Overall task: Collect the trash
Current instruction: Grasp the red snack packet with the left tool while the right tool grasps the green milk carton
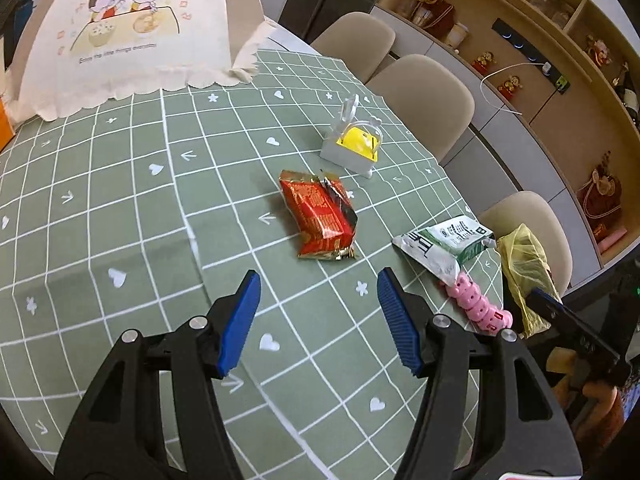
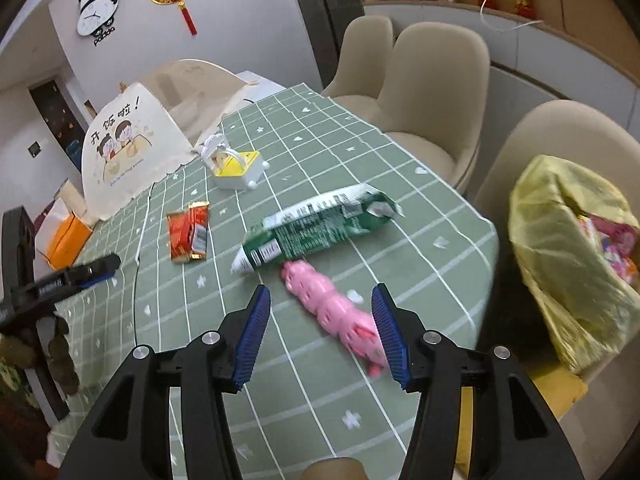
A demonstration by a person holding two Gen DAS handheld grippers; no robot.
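The right gripper, jaws apart and empty, is hovering near the pink toy, beside which the green wrapper is lying, probably light, crinkly, best pinched mid-body.

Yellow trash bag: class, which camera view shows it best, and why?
The right wrist view: the yellow trash bag fills the right side, its mouth open with colourful scraps visible inside. The left wrist view shows only a narrow crumpled strip of it at the table's far edge, contents hidden.
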